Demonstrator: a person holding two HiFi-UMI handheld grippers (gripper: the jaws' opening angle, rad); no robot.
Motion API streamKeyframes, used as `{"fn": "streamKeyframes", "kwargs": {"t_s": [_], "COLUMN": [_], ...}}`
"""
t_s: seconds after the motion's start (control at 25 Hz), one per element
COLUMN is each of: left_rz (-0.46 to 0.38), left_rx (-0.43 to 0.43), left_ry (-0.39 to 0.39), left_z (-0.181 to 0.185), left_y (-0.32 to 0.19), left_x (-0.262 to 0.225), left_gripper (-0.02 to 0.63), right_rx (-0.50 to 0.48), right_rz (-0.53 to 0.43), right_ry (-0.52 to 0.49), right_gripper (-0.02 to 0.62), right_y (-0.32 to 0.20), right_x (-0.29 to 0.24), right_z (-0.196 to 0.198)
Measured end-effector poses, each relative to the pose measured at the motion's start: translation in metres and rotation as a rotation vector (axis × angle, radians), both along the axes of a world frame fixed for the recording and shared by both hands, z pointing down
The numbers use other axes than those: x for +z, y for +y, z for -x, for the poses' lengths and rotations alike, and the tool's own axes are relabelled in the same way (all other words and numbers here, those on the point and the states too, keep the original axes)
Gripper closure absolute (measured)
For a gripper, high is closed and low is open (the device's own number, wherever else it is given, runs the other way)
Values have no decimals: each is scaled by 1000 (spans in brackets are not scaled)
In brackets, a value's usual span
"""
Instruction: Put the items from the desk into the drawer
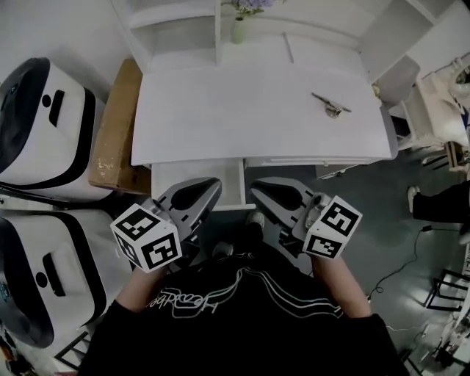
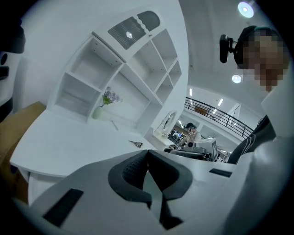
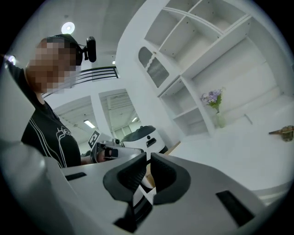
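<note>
A small metal item (image 1: 330,105), thin with a rounded end, lies alone at the right of the white desk (image 1: 242,117). It also shows as a small item (image 2: 135,143) in the left gripper view and as an item (image 3: 284,131) at the edge of the right gripper view. A white drawer (image 1: 220,183) juts out under the desk's front edge, left of centre. My left gripper (image 1: 211,185) and right gripper (image 1: 258,189) hover side by side just in front of that edge. Both are shut with nothing between the jaws, well short of the item.
A vase of purple flowers (image 1: 240,28) stands at the back under the white shelf unit (image 1: 183,15). A cardboard box (image 1: 117,125) leans against the desk's left side. Two white and black machines (image 1: 44,125) stand further left. White equipment (image 1: 440,103) and cables occupy the floor to the right.
</note>
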State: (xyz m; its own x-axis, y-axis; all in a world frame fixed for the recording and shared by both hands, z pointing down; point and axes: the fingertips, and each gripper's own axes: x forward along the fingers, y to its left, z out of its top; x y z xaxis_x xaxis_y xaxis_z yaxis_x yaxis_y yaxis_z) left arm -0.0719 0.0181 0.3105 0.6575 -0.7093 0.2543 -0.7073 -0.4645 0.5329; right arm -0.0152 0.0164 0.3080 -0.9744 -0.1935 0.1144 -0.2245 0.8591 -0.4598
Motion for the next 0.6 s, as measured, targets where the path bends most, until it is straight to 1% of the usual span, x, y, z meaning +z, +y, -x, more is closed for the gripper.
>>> {"fn": "streamKeyframes", "kwargs": {"t_s": [0.16,0.28,0.36,0.48,0.56,0.6], "left_rz": [0,13,7,10,19,22], "left_rx": [46,84,113,144,159,167], "left_ry": [5,-11,-16,-23,-23,-23], "left_z": [-42,-73,-93,-118,-133,-140], "left_y": [-31,-55,-72,-96,-110,-116], "left_x": [1,-1,-1,2,7,10], "left_gripper": [586,586,586,586,586,586], "right_rx": [73,130,166,198,228,246], "right_rz": [-19,-48,-67,-85,-94,-101], "right_ry": [29,83,115,151,184,204], "right_gripper": [537,537,535,535,515,478], "right_y": [-32,-60,-80,-109,-128,-138], "right_x": [3,7,10,15,22,26], "right_z": [-42,-77,-100,-130,-149,-159]}}
